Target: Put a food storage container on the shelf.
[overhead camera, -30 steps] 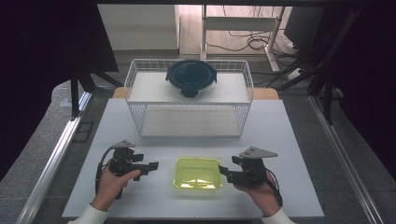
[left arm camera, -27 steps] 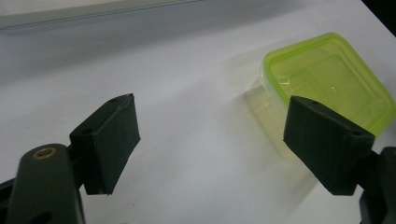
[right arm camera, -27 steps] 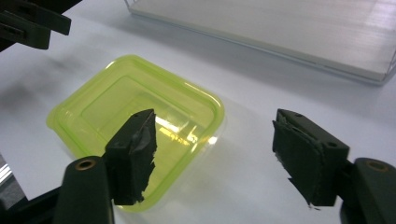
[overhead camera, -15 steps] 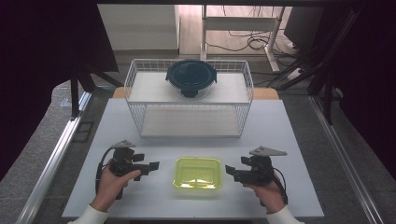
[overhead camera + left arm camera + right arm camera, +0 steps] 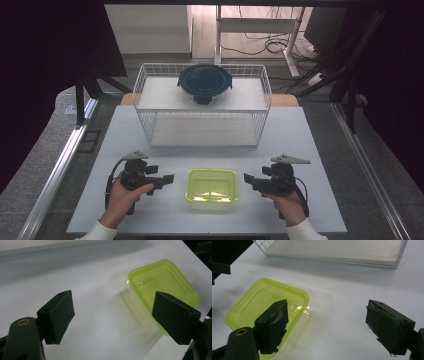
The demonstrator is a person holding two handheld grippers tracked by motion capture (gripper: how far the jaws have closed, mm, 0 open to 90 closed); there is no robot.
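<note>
On the bench (image 5: 310, 145), your released right tool (image 5: 248, 178) just opened off the lidded green container (image 5: 211, 185); next, retreat.

We've got a white table (image 5: 300, 140) here with just two things sitting right on it. Near the front edge there's a clear box with a lime-green lid (image 5: 211, 185), lid closed (looks empty from what we can see). Further back stands a white wire rack (image 5: 202, 131) with two shelves, and a round dark-lidded container (image 5: 204, 83) sits on its top shelf.
</note>
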